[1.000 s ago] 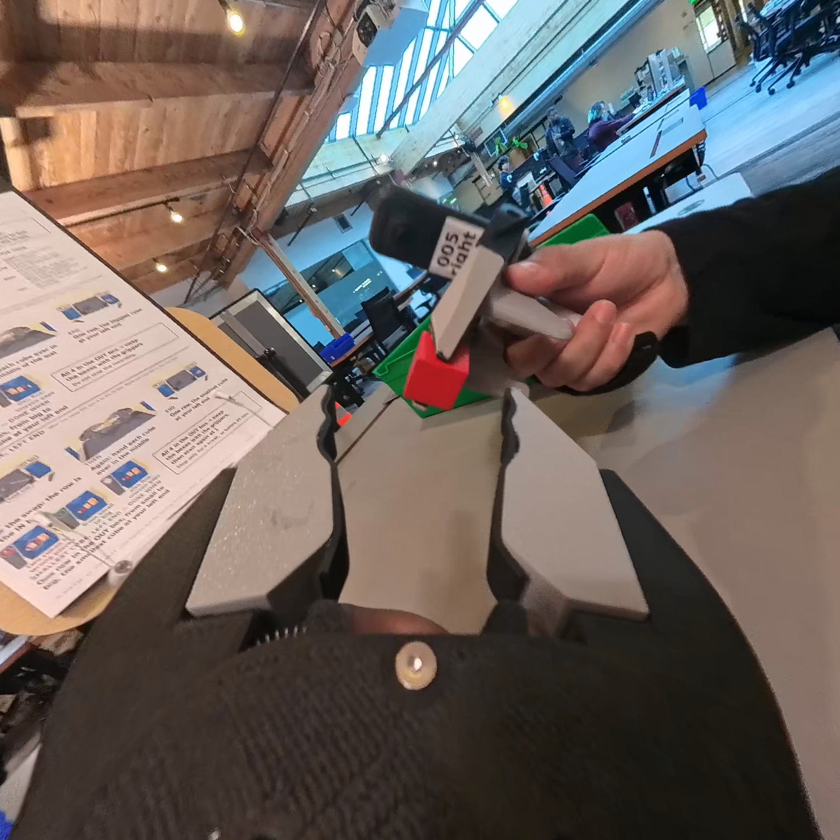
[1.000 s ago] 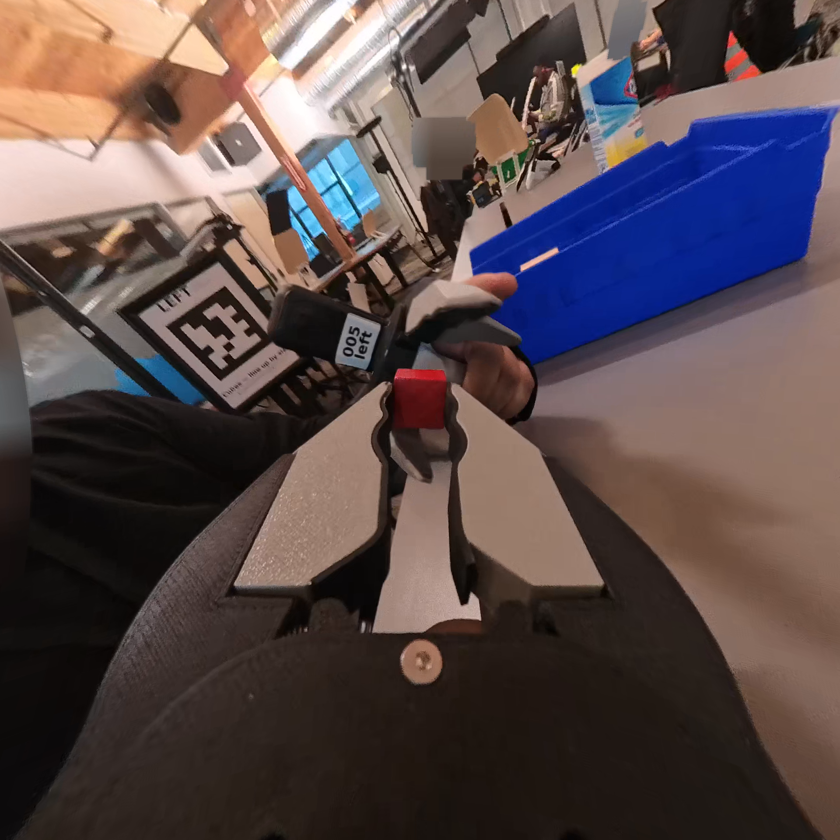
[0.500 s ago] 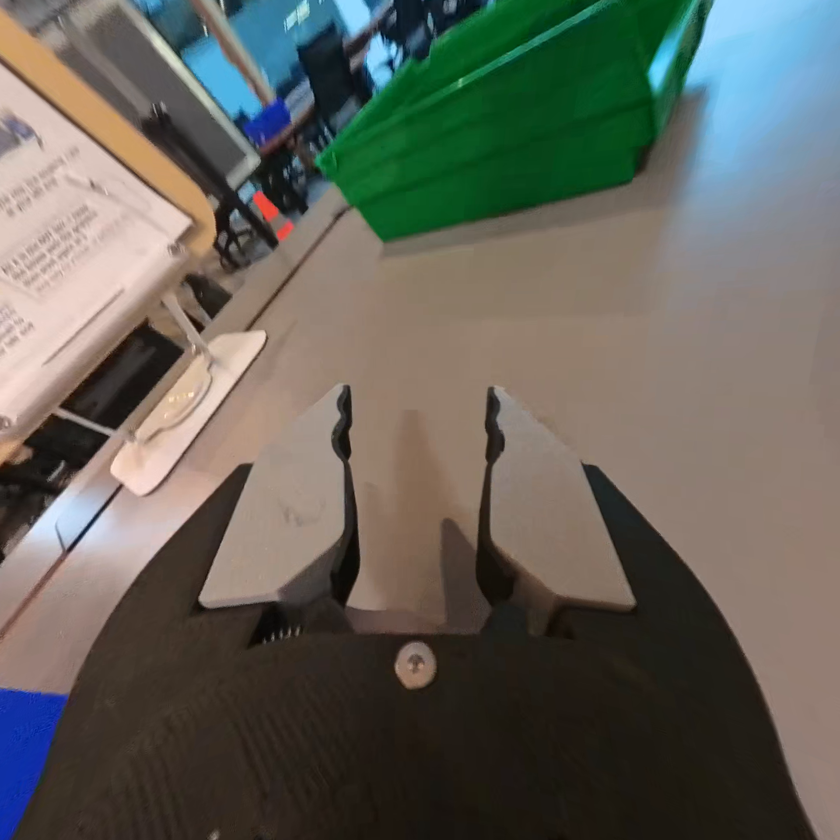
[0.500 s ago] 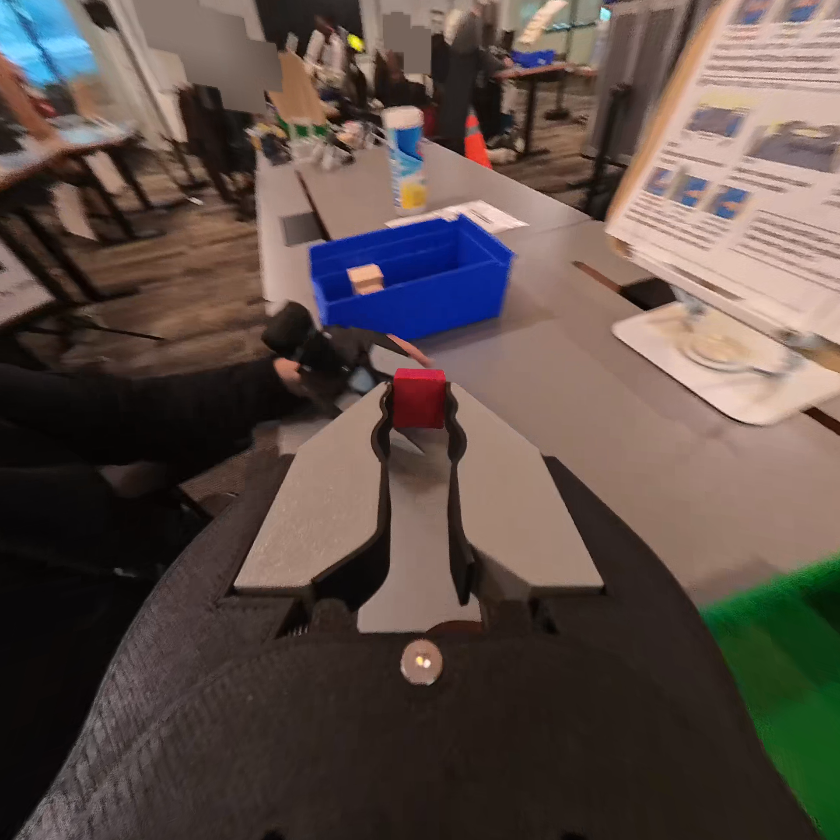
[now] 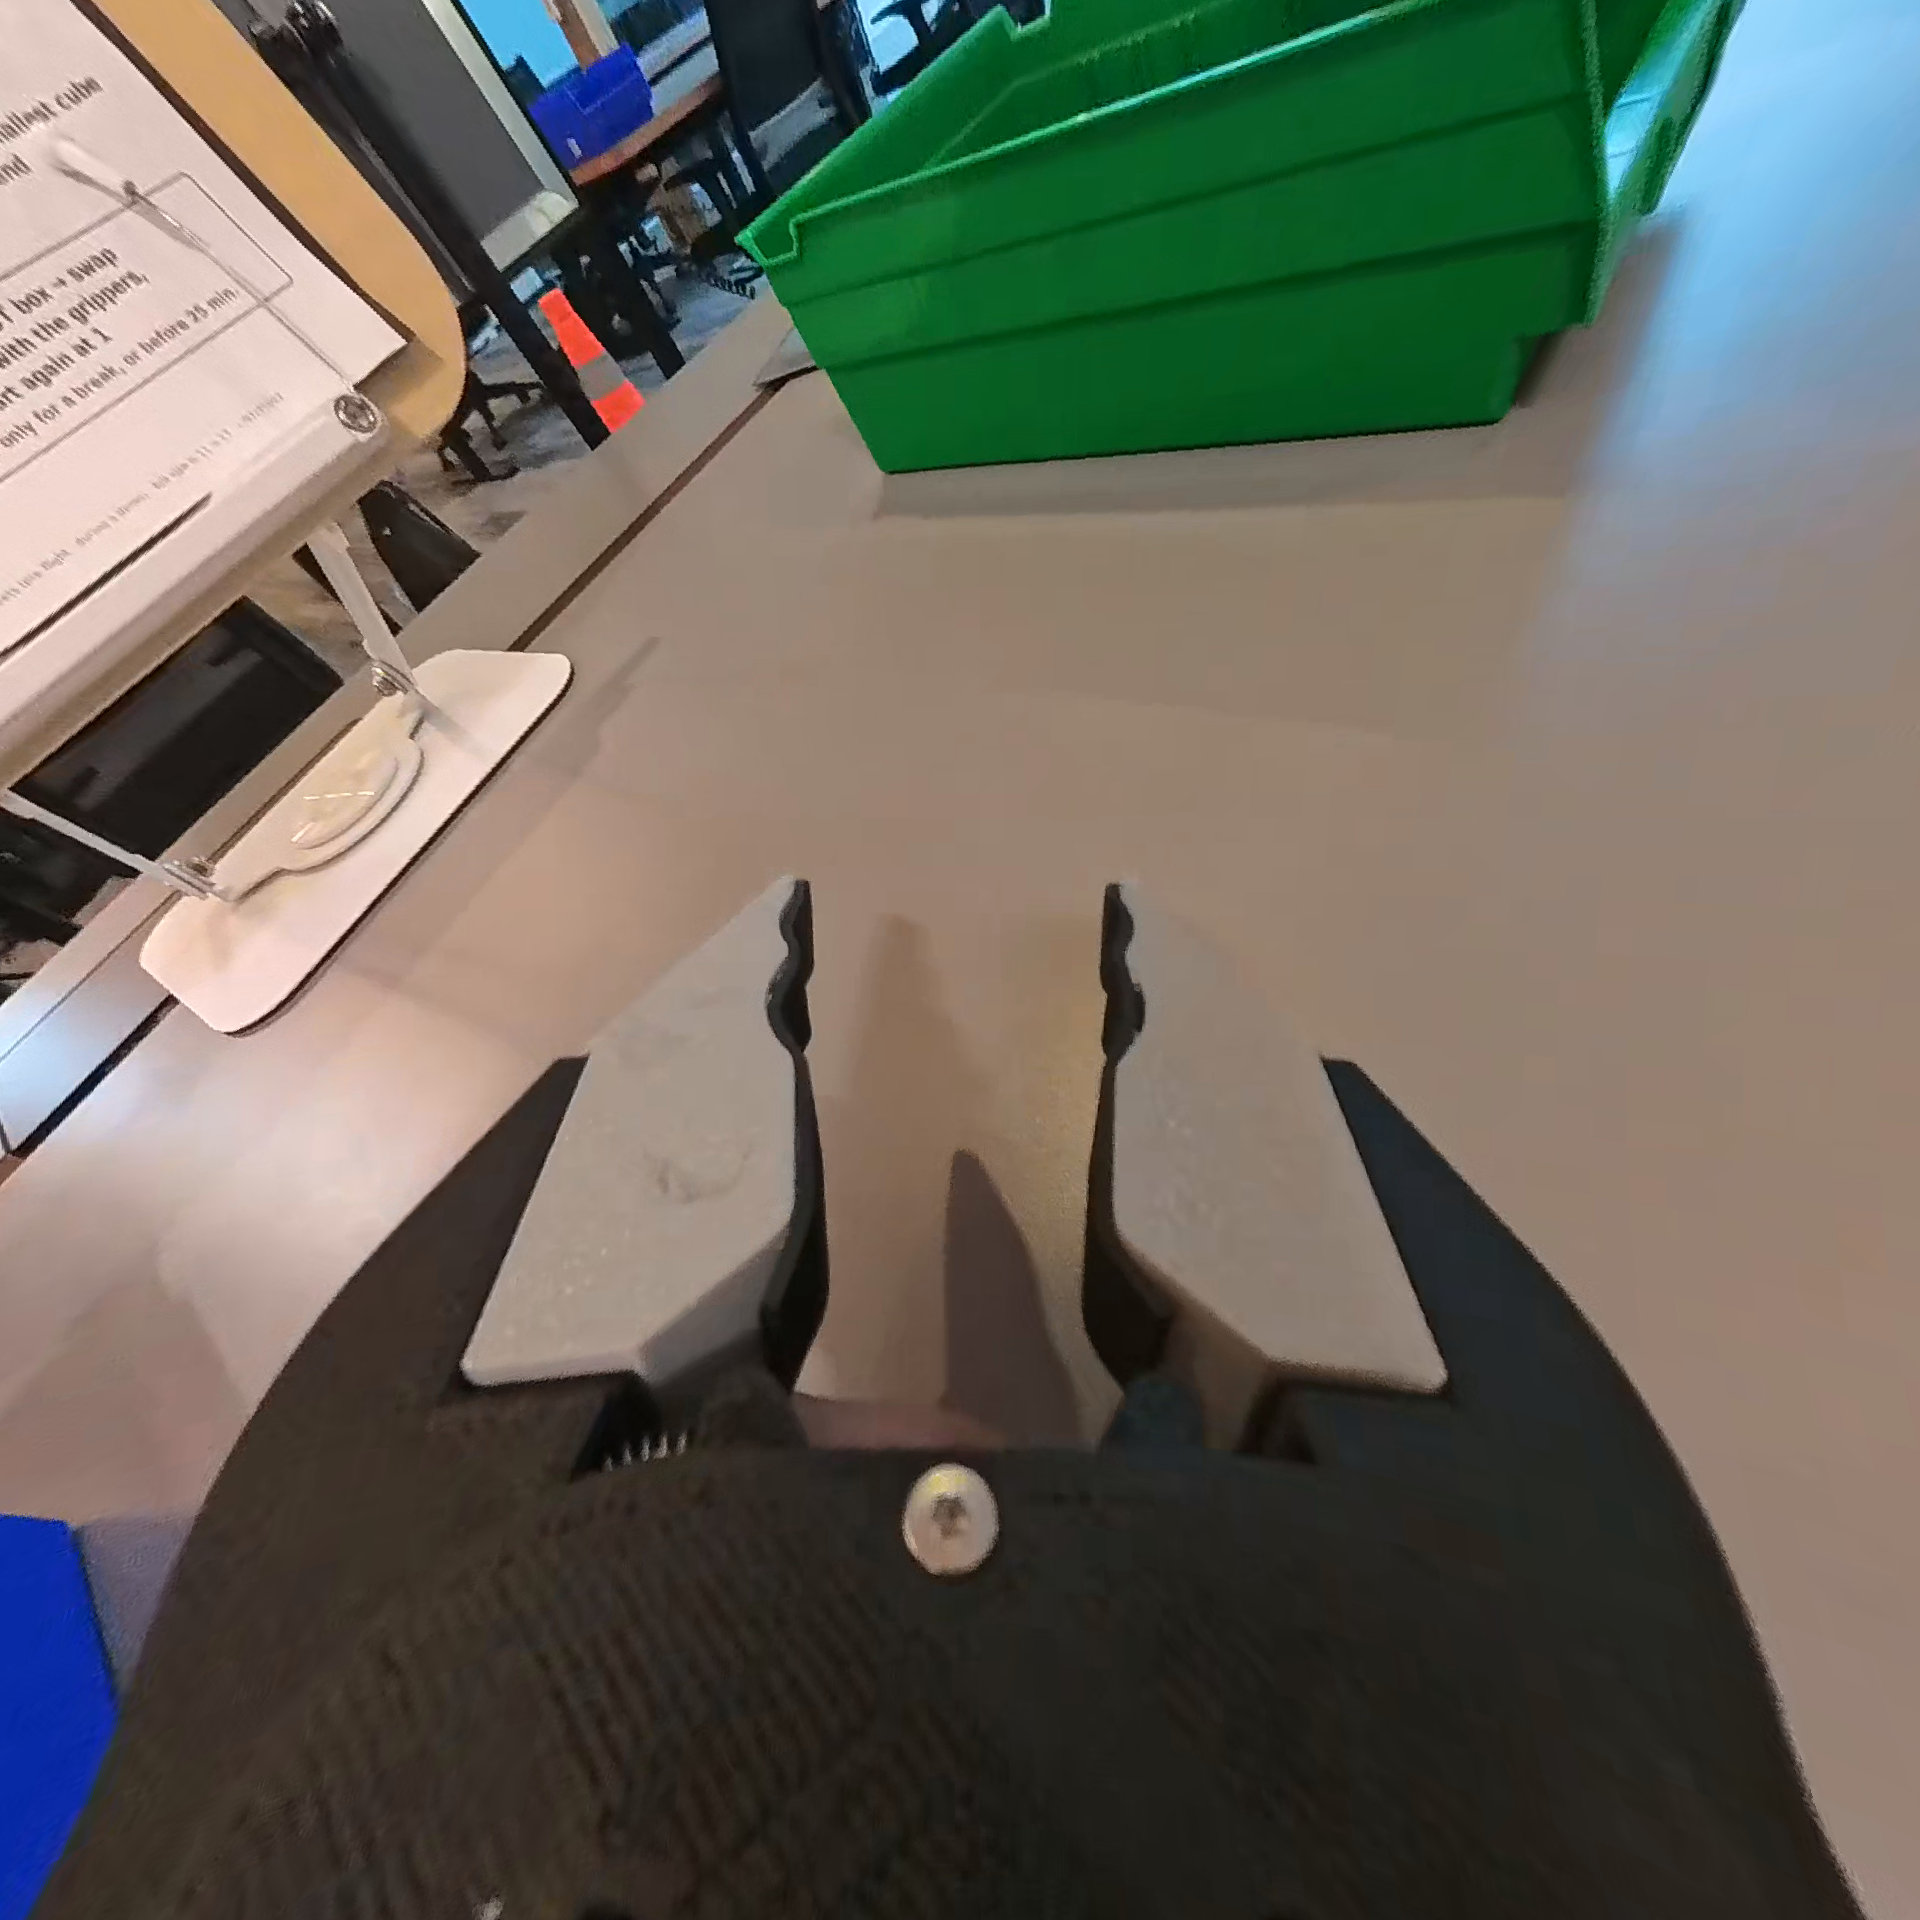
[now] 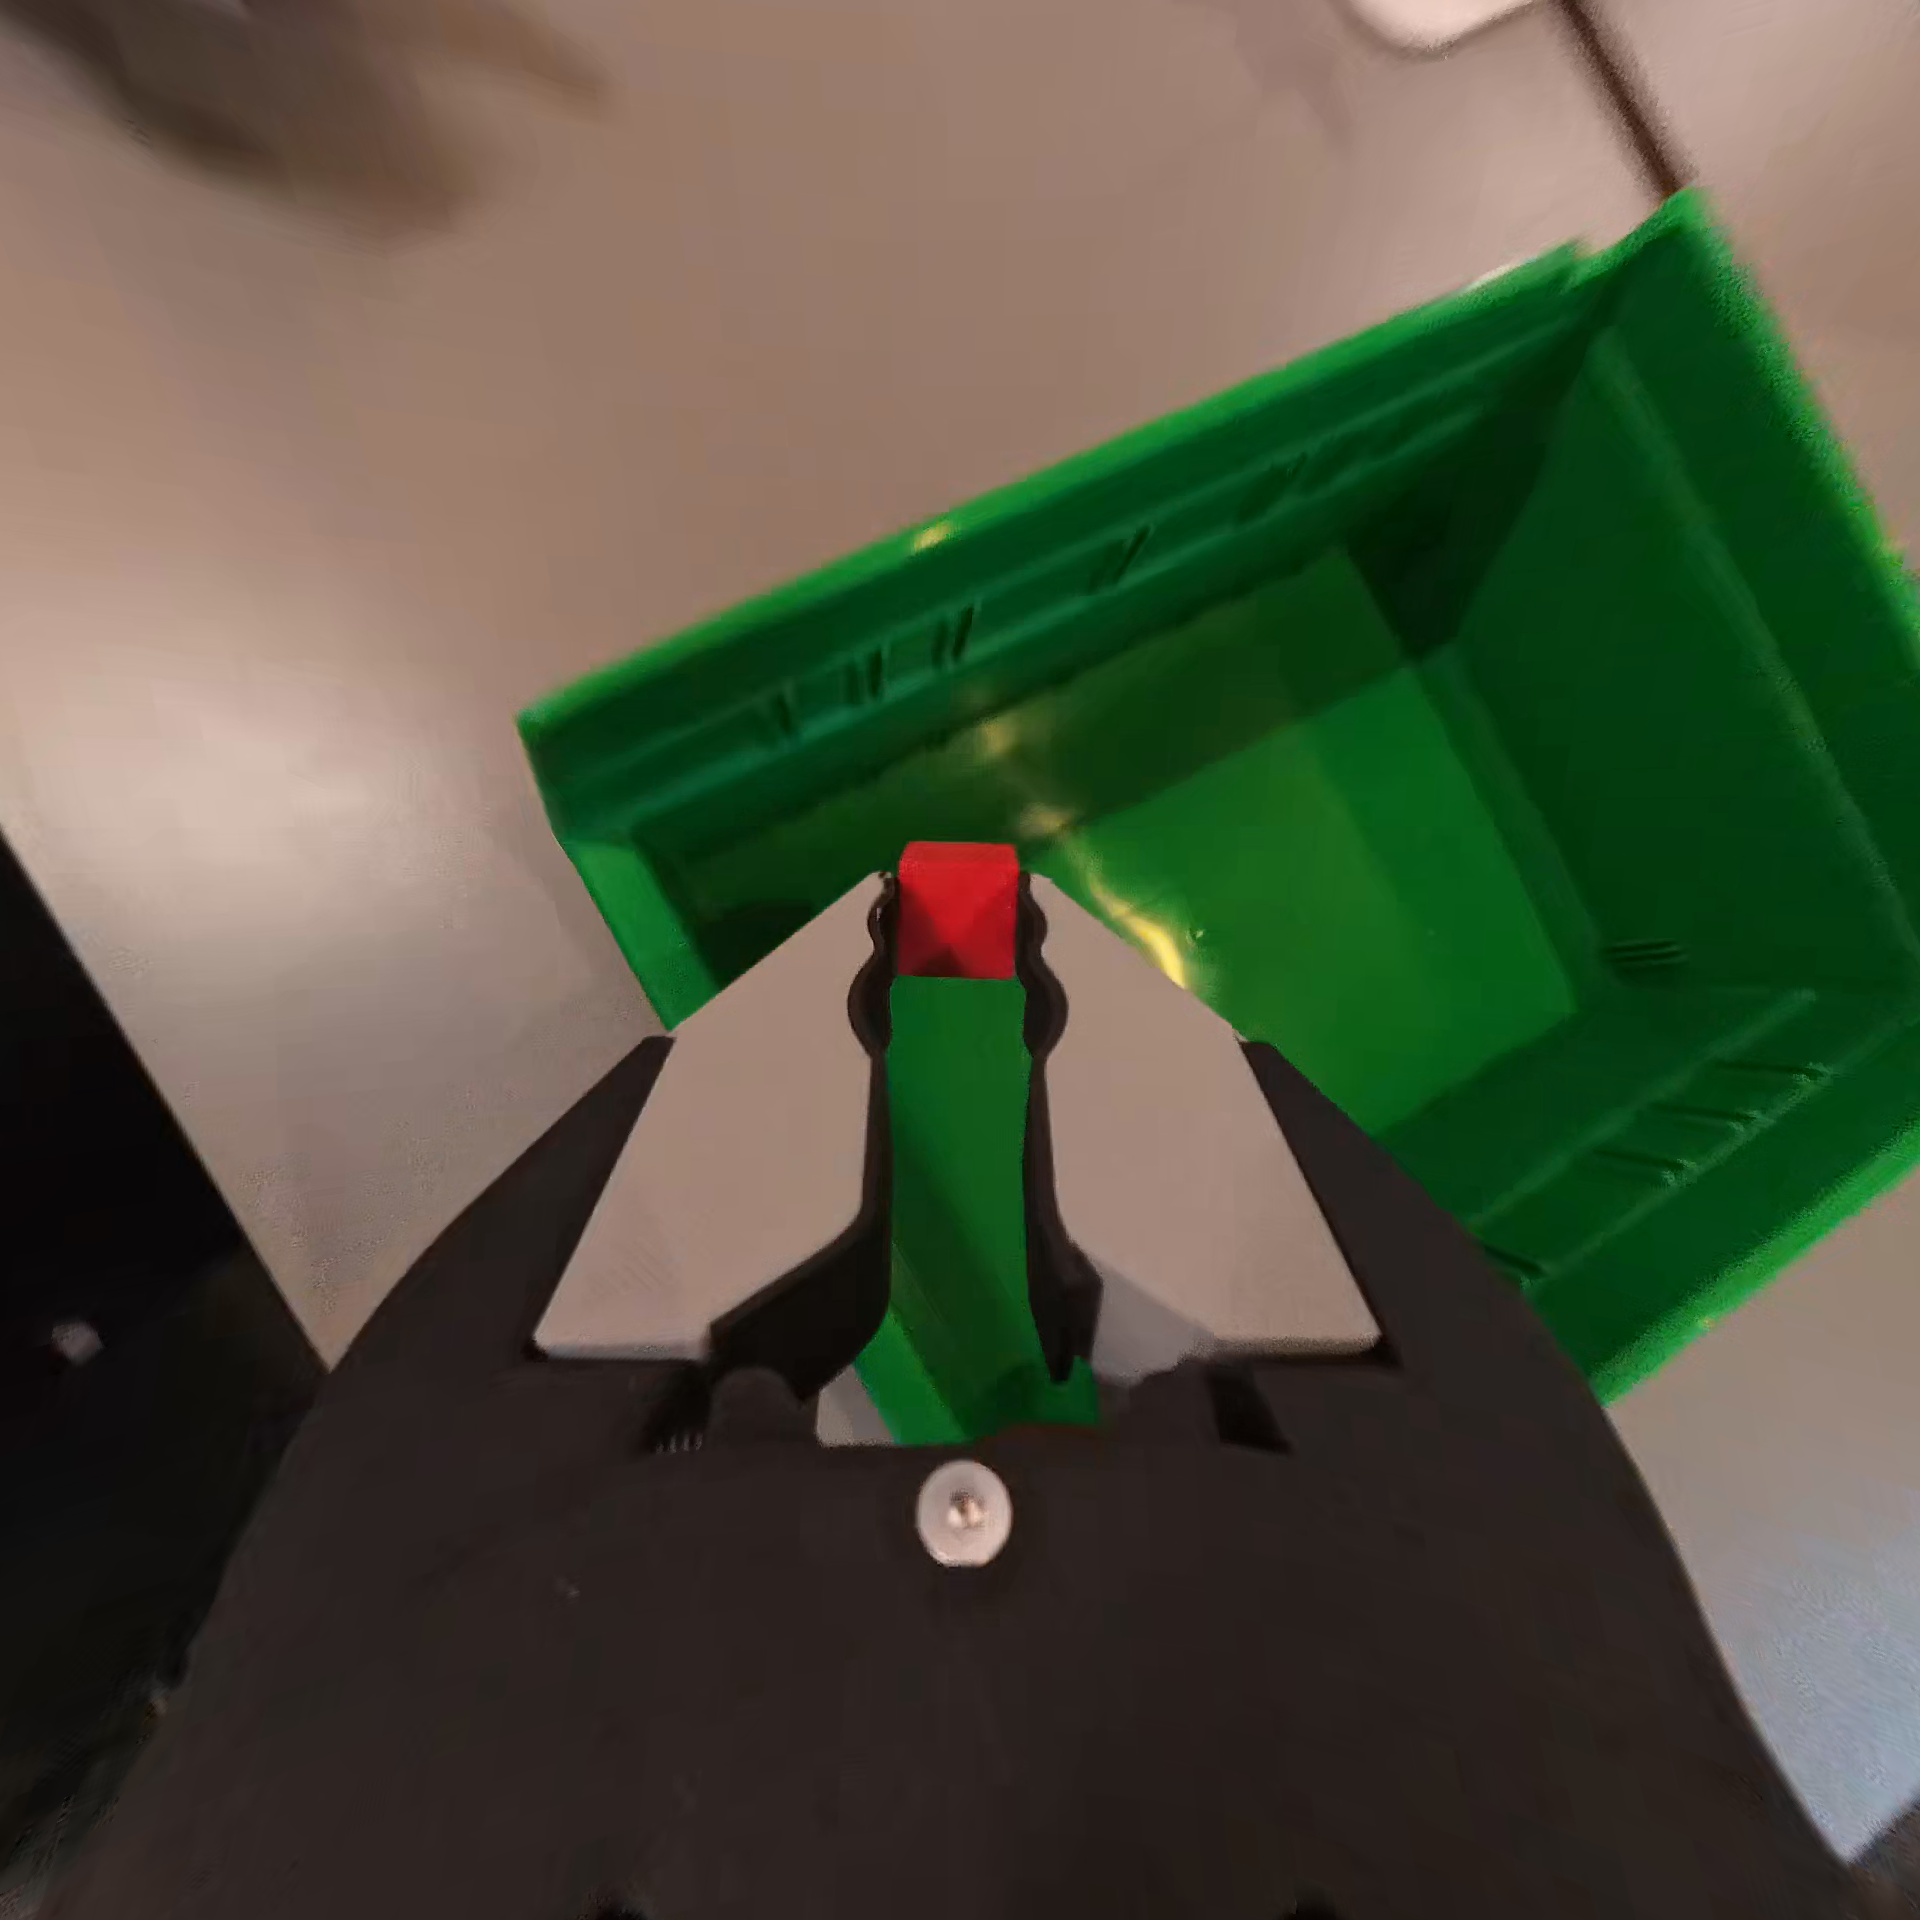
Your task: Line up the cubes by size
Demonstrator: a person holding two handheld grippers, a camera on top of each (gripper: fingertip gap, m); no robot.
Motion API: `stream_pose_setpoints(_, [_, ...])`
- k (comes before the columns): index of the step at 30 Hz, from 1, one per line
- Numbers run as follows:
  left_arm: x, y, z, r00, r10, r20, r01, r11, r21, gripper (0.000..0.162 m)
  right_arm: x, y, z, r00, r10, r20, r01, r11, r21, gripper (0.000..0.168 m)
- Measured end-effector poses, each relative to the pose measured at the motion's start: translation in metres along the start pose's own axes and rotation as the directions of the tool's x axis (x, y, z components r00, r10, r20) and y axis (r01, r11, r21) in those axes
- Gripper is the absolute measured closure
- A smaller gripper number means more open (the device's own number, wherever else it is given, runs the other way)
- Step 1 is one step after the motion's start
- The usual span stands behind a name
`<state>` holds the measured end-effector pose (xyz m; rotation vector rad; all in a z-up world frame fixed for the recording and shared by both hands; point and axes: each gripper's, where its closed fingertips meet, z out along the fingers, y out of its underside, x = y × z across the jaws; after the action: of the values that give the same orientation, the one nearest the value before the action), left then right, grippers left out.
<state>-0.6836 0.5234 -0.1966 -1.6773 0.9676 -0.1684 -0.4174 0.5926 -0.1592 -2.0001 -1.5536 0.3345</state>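
My right gripper (image 6: 956,914) is shut on a small red cube (image 6: 954,912) and holds it from above, over the near corner of a green bin (image 6: 1351,790). The part of the bin's inside that shows holds nothing. My left gripper (image 5: 956,935) is open and empty, low over the grey table (image 5: 1403,831). The same green bin (image 5: 1195,270) stands ahead of it to the right. No other cubes show in either view.
A white stand foot (image 5: 353,831) with a printed instruction sheet (image 5: 125,312) above it sits at the table's left edge. A blue bin corner (image 5: 42,1704) shows at the lower left. An orange cone (image 5: 597,358) stands on the floor beyond the table.
My right gripper swung with the red cube from facing the left gripper to looking down over the green bin. My left gripper tilted down and now faces the table and the green bin.
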Motion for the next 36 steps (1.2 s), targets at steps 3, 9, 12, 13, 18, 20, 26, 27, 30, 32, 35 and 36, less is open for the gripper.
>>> stream_pose_setpoints(3, [0.002,0.003,0.003,1.000,0.017,-0.006,-0.017,1.000,-0.024,0.109,-0.010,0.015,0.027,0.992,-0.110,0.067,0.117,0.987,-0.112,0.149])
stream_pose_setpoints(9, [0.002,0.003,0.003,1.000,0.021,0.001,-0.021,0.999,-0.029,0.109,-0.025,0.015,0.063,0.938,-0.284,0.198,0.316,0.935,-0.158,0.149])
stream_pose_setpoints(12, [-0.001,0.002,0.002,1.000,-0.007,-0.001,0.007,1.000,-0.016,0.109,-0.029,0.016,0.072,0.909,-0.330,0.254,0.374,0.916,-0.147,0.149])
stream_pose_setpoints(13, [-0.002,0.002,0.001,1.000,-0.017,0.001,0.017,1.000,-0.014,0.109,-0.030,0.015,0.074,0.903,-0.337,0.266,0.381,0.915,-0.134,0.149])
stream_pose_setpoints(18, [-0.004,0.002,0.000,0.999,-0.043,-0.004,0.043,0.999,-0.007,0.111,-0.025,0.015,0.084,0.887,-0.393,0.243,0.432,0.891,-0.137,0.149])
stream_pose_setpoints(20, [-0.002,0.002,0.001,1.000,-0.028,-0.006,0.028,1.000,-0.011,0.110,-0.020,0.015,0.086,0.887,-0.396,0.235,0.435,0.889,-0.142,0.149])
stream_pose_setpoints(26, [-0.001,0.004,0.003,1.000,-0.003,0.007,0.003,1.000,-0.030,0.111,-0.005,0.009,0.091,0.894,-0.387,0.225,0.423,0.895,-0.141,0.149])
stream_pose_setpoints(27, [-0.002,0.004,0.002,1.000,-0.010,0.007,0.010,1.000,-0.027,0.111,-0.003,0.008,0.092,0.895,-0.388,0.219,0.423,0.895,-0.143,0.149])
stream_pose_setpoints(30, [-0.007,0.002,0.000,0.999,-0.048,0.015,0.048,0.999,-0.008,0.111,0.002,0.011,0.097,0.892,-0.397,0.216,0.434,0.886,-0.162,0.149])
stream_pose_setpoints(32, [-0.009,0.001,-0.001,0.997,-0.081,0.009,0.081,0.997,0.005,0.111,0.004,0.011,0.100,0.890,-0.397,0.222,0.435,0.886,-0.161,0.149])
stream_pose_setpoints(35, [-0.011,0.000,-0.003,0.993,-0.118,-0.002,0.118,0.993,0.020,0.111,0.002,0.009,0.102,0.888,-0.388,0.247,0.430,0.891,-0.146,0.149])
stream_pose_setpoints(36, [-0.012,0.000,-0.003,0.992,-0.123,0.000,0.123,0.992,0.021,0.111,0.000,0.009,0.102,0.887,-0.382,0.258,0.427,0.892,-0.146,0.149])
